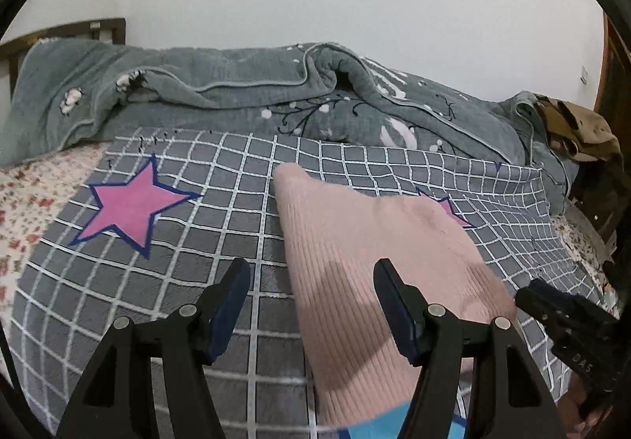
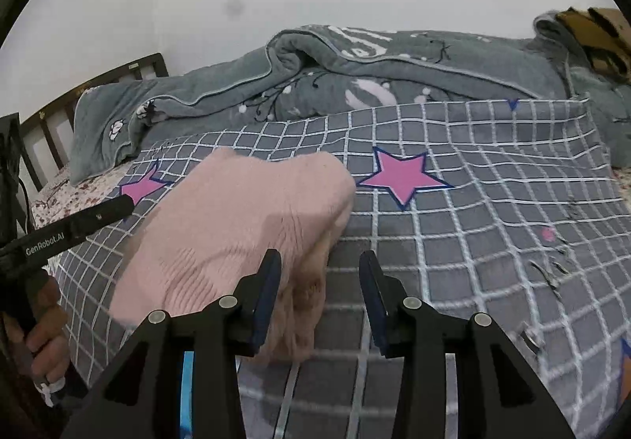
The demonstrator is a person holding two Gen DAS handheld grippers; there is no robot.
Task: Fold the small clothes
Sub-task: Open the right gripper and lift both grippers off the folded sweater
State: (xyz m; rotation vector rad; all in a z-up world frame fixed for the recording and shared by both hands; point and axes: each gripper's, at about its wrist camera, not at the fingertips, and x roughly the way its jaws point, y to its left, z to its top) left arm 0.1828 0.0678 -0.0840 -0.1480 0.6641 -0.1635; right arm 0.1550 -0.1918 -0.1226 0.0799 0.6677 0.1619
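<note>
Pink ribbed knit garment point(image 1: 355, 242), soft and matt, mid-frame. Beneath it, grey checked blanket point(image 1: 197, 242) of short fleecy cloth. Behind, plush grey-green quilt point(image 1: 236, 84) with smooth piped edging. Dark wooden headboard point(image 1: 79, 29), upper left. Matt black plastic gripper fingers point(image 1: 221, 313) with shiny metal pivot pins, bottom.

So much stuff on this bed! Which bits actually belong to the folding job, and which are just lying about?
Part of the job:
pink knitted garment
left gripper, open
right gripper, open
grey checked blanket it lies on

Just lying about:
rumpled grey-green quilt
brown cloth
wooden headboard
</note>
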